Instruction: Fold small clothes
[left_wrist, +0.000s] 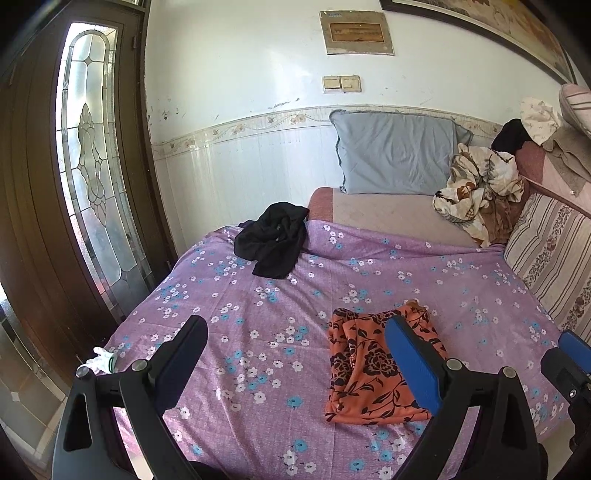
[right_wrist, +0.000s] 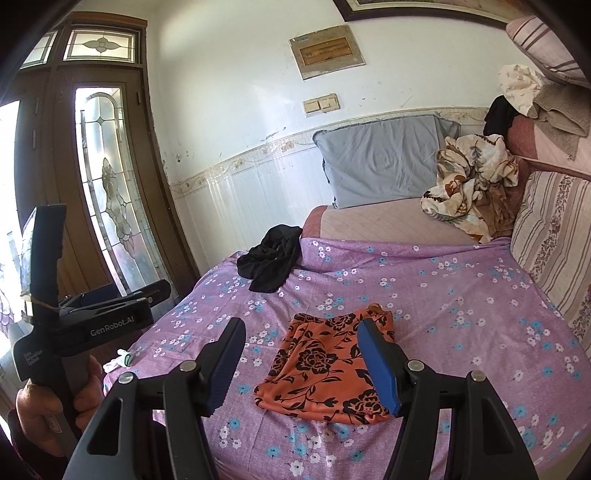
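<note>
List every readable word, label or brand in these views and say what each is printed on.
"GenRobot.AI": white lettering on the black body of the left gripper.
Small white lettering on that gripper's handle: too small to read surely.
Framed brownish plaque on the white wall: any text is too blurred to read.
</note>
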